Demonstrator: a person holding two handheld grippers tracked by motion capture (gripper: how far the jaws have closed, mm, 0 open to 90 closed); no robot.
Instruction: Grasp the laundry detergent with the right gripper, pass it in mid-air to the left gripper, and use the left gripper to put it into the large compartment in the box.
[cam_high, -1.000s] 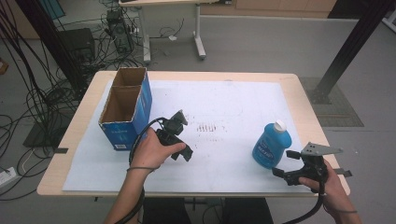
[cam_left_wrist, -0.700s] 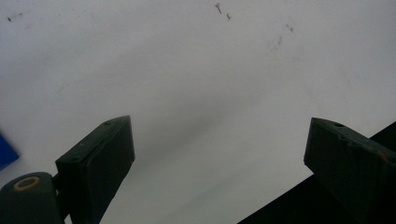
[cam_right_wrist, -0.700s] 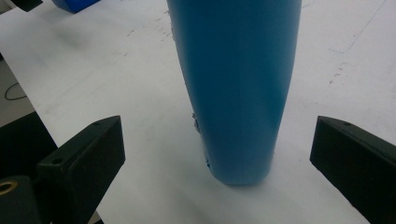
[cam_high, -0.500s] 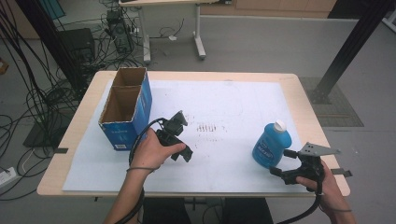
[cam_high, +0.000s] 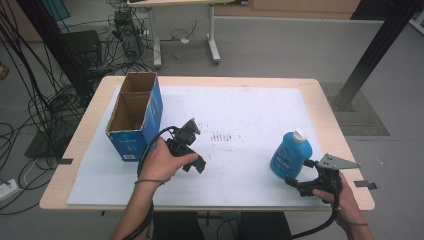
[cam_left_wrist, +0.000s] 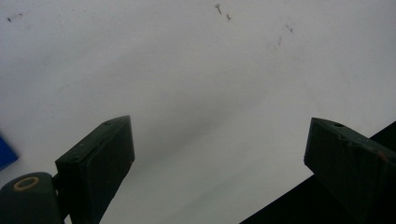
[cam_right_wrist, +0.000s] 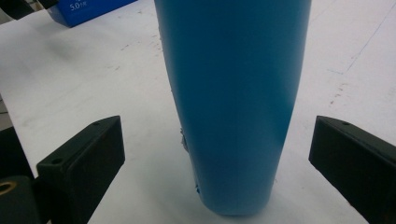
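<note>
A blue plastic bottle (cam_high: 291, 156) with a white cap stands upright on the white sheet at the right of the table. My right gripper (cam_high: 301, 174) lies level just in front of it, open. In the right gripper view the bottle's body (cam_right_wrist: 233, 93) rises between the two jaws of the right gripper (cam_right_wrist: 217, 126), with a gap on each side. My left gripper (cam_high: 195, 164) is held in a hand at the table's middle left and points down at bare white paper. The left gripper (cam_left_wrist: 219, 123) is open with nothing between its jaws.
An open blue cardboard box (cam_high: 135, 112) with two compartments stands at the left of the table; its label (cam_right_wrist: 88, 9) is visible in the right gripper view. The white sheet (cam_high: 240, 110) covers most of the tabletop. Cables and a desk lie on the floor beyond.
My right gripper has edged slightly toward the bottle. The left hand and its gripper have stayed where they were.
</note>
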